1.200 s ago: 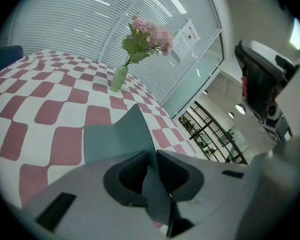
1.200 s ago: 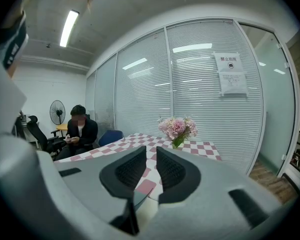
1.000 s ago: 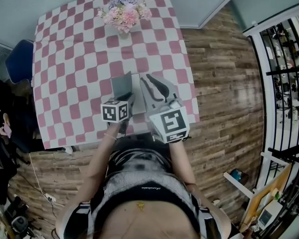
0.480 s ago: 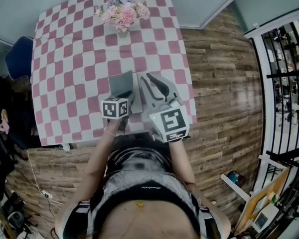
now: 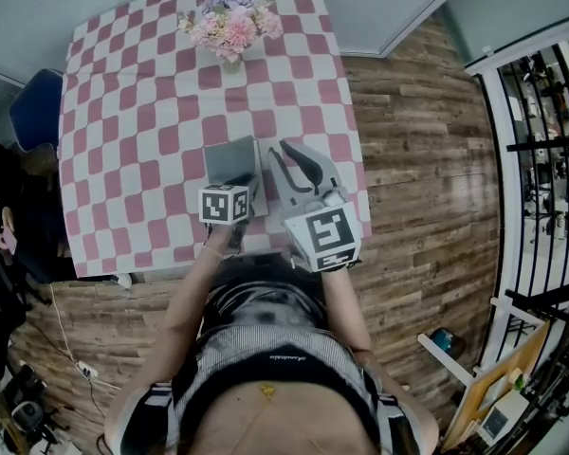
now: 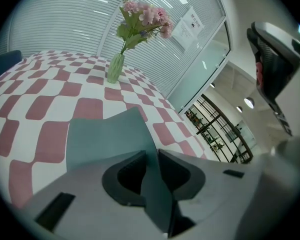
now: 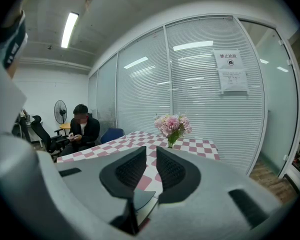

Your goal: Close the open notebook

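Now our left claw (image 6: 151, 160) has just been opening; its jaws are apart, with the raised cover of the notebook (image 5: 230, 162) between them, near the front edge of the tabletop (image 5: 123, 121). Our right claw (image 7: 151, 159) is slightly apart, holding nothing.

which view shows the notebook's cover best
Left gripper view: the grey notebook cover fills the foreground, close up. Head view shows it small, from above; right gripper view catches only a corner.
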Demonstrator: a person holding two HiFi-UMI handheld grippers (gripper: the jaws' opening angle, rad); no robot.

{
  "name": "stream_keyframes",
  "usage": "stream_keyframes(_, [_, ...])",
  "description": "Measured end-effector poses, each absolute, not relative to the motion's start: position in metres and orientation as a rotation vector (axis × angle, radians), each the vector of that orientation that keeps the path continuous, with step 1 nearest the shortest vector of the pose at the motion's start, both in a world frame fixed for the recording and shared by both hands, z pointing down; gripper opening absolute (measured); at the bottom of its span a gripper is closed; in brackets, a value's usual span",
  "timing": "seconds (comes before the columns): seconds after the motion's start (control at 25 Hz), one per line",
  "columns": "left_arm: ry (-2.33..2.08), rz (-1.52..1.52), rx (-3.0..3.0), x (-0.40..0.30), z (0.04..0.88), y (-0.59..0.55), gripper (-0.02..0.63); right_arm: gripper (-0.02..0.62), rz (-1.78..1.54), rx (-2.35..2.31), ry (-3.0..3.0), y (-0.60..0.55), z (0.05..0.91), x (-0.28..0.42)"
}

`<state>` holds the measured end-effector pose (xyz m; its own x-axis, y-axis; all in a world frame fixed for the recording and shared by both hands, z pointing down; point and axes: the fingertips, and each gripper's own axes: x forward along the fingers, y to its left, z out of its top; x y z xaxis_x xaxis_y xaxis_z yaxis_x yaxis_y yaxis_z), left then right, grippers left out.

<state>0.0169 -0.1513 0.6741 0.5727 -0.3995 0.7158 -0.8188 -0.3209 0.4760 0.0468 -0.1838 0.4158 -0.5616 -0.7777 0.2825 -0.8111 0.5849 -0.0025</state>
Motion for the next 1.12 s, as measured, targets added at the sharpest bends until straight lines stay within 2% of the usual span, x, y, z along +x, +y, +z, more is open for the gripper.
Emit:
stream_keyframes(0.52, [-1.032, 0.648, 1.869, 0.028, 0.69, -0.153, 0.095, 0.063, 0.194, 1.295, -2.579, -0.187, 0.417, 0.051])
stream_keyframes(0.8, [-0.998, 0.67, 1.856, 0.037, 0.7, -0.15, 0.129, 0.06, 0.201, 1.295, -2.581, -0.191, 0.419, 0.056])
stream_keyframes(1.12, [-1.018, 0.675, 1.853, 0.033, 0.709, -0.147, 0.12, 0.057, 0.197, 1.307, -2.566, -0.191, 0.42, 0.059])
